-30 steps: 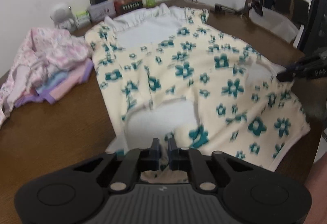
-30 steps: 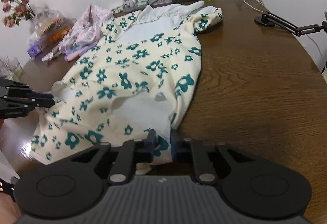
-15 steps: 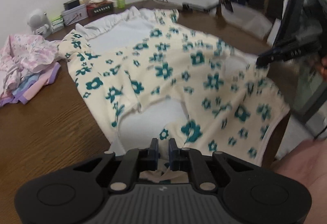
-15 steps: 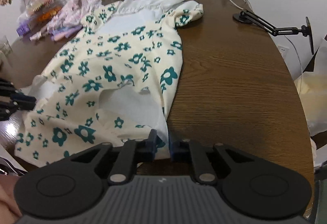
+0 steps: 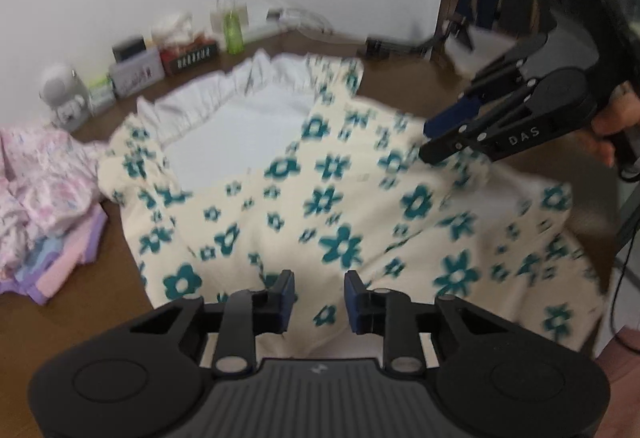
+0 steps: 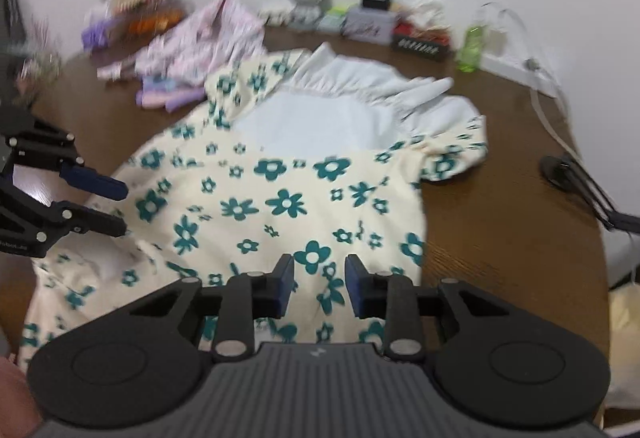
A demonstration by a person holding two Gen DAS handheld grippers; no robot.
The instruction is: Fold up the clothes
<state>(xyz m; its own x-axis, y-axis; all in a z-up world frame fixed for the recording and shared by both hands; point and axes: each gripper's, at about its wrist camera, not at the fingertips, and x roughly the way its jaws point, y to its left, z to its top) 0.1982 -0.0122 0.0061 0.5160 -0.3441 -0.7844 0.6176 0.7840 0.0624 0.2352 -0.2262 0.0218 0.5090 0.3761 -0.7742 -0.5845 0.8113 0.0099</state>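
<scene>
Left tool (image 5: 318, 294) and right tool (image 6: 319, 280) both parted to a narrow gap, jaws just opened, nothing pinched, poised over near hem of floral dress (image 5: 340, 198). Dress spread flat on wooden bench (image 6: 500, 222), white frilled collar toward wall. Beyond, at left: pink clothes pile (image 5: 44, 198); along wall: green bottle (image 6: 470, 48), small boxes (image 5: 138, 72).

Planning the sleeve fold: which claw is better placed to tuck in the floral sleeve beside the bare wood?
Right. The right claw hangs over the hem on the floral sleeve side; the left claw is across the dress, at its opposite edge. Both claws have just been opening, with nothing pinched.
</scene>
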